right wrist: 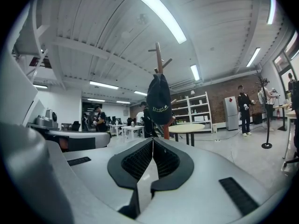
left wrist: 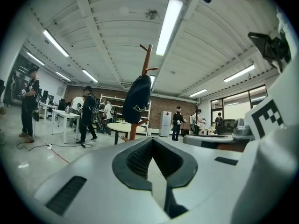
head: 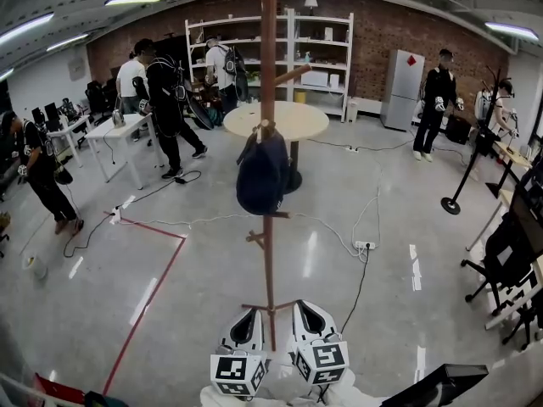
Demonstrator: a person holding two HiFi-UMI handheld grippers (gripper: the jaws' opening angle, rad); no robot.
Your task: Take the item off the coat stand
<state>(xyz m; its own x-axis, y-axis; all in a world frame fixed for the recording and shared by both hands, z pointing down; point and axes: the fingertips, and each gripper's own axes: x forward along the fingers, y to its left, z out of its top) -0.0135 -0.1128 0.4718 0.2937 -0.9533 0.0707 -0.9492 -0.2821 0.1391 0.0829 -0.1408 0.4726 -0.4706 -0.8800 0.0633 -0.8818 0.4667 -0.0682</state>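
A dark navy cap (head: 263,172) hangs on a peg of the tall brown wooden coat stand (head: 268,75) in the middle of the head view. It also shows as the cap (left wrist: 136,99) in the left gripper view and the cap (right wrist: 159,98) in the right gripper view, ahead of the jaws and apart from them. My left gripper (head: 248,319) and right gripper (head: 306,312) sit side by side at the stand's foot, low in the head view. Both point level at the stand. Each gripper's jaws meet at the tips with nothing between them.
A round beige table (head: 276,119) stands just behind the stand. Several people stand around the room. White desks (head: 119,130) are at the left, shelves (head: 271,53) along the brick back wall, a white fridge (head: 402,88) to the right. Cables and a power strip (head: 364,245) lie on the floor.
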